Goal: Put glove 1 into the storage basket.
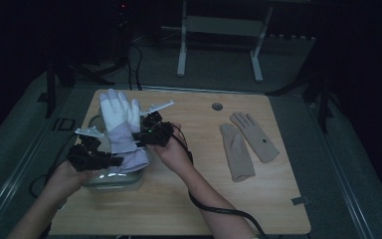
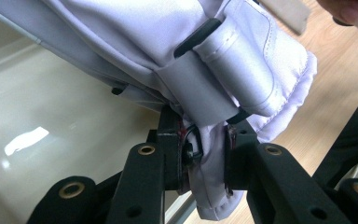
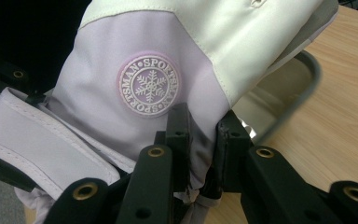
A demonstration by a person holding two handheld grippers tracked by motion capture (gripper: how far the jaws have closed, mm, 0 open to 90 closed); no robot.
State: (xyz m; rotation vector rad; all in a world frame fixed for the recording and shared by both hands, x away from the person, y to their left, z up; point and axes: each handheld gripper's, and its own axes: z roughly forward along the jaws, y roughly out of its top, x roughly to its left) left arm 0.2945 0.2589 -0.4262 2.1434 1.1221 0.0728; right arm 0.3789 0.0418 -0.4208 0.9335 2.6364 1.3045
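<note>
Holding a lavender and white ski glove (image 1: 122,130) between both grippers, above a clear plastic container (image 1: 113,180) at the near left part of the wooden table (image 1: 189,199). Left gripper (image 1: 113,160) pinching the cuff edge, jaws narrow and pressed on the fabric from both sides; in the left gripper view (image 2: 204,161) the cloth bunched between the two pads, a grey strap with black buckle just above the fingertips. Right gripper (image 1: 140,135) closed narrow on the side of the glove as well; in the right gripper view (image 3: 203,154) a fold of lavender fabric squeezed between the pads, a round snowflake badge (image 3: 149,89) just above and left of the fingertips. Judging the progress: picking up already done, glove lifted clear of the table and held stretched out, finger part pointing away from the person. Probably left to do: bringing it over the container and lowering it in, then releasing both grips; not possible to say for sure. Appearance of the glove: thick, padded, white on the fingers and palm area, lavender on the wrist part, soft and likely to sag between the two grips. Well apart to the right of the right fingers, a pair of thin beige gloves (image 1: 246,144) lying flat and untouched.
</note>
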